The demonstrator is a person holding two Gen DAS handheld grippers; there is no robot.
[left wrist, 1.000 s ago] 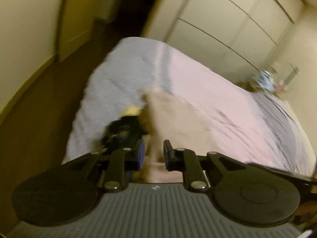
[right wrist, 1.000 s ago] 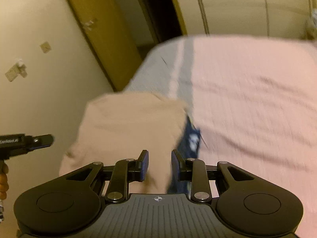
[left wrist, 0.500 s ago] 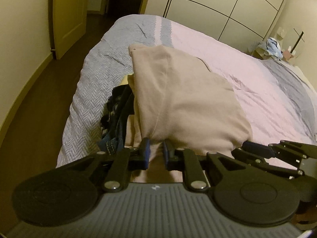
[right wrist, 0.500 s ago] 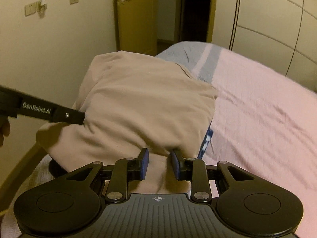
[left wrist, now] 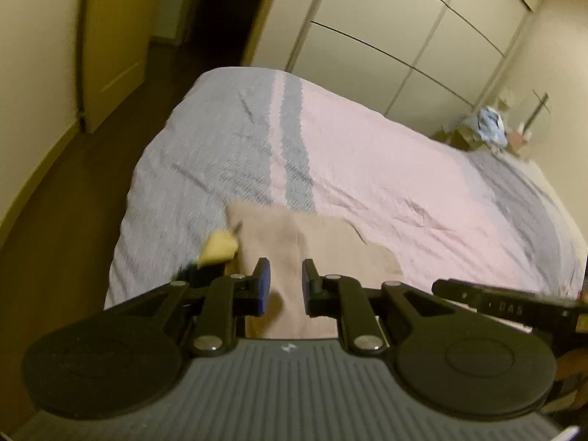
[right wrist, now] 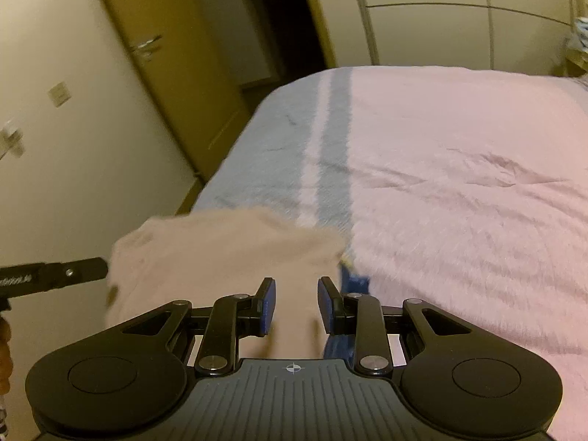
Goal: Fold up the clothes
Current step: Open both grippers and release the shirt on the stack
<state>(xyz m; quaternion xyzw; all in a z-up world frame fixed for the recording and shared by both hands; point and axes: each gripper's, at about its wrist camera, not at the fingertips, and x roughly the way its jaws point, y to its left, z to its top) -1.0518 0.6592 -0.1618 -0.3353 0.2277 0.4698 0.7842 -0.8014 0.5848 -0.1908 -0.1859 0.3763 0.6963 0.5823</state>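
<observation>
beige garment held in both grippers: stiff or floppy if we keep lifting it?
Probably floppy: the beige garment sags and creases between the left gripper and right gripper. Likely light, since two small pinches carry it. Its free edge would probably drag over the bed cover and could snag the dark blue clothing beside it.

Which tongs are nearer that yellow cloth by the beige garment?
Left. The yellow cloth lies just beyond the left tongs, off their left finger. The right tongs sit across the beige garment, farther off; their view doesn't show it.
</observation>
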